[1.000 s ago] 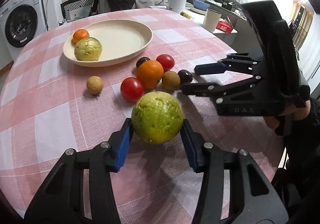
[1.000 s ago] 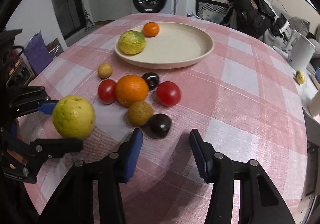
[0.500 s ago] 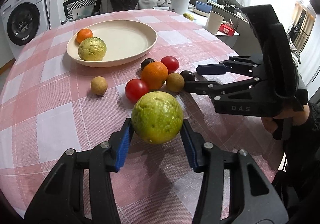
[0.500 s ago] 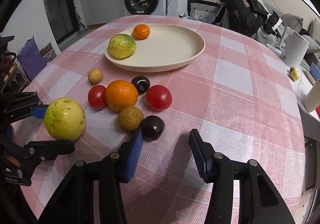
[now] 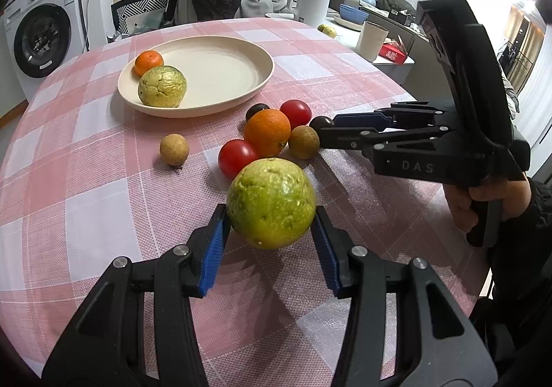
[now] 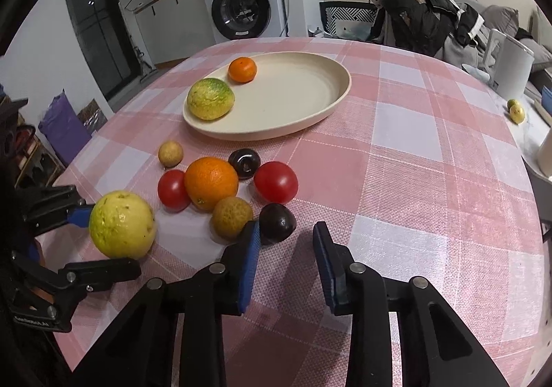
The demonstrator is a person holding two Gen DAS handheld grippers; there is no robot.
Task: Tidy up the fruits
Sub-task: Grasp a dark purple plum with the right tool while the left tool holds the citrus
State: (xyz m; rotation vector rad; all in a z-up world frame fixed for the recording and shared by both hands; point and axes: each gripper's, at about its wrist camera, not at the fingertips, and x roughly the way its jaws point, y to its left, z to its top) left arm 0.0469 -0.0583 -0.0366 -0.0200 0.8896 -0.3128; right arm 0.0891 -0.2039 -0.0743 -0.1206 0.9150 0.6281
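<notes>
The left gripper (image 5: 270,237) held the green guava (image 5: 271,202) clamped between its blue pads, raised off the surface. The plate (image 5: 241,90) lay ahead and to its left, beyond the loose fruit. The right gripper (image 6: 285,261) stood wide and empty, the dark plum (image 6: 277,222) just ahead, touching its left finger.

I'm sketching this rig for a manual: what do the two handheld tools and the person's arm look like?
Both tools, left tool and right tool, are matte black linkage frames with silver rivets and ribbed blue finger pads. The right one carries white "DAS" lettering. The hand gripping it is bare, with a dark sleeve.
</notes>
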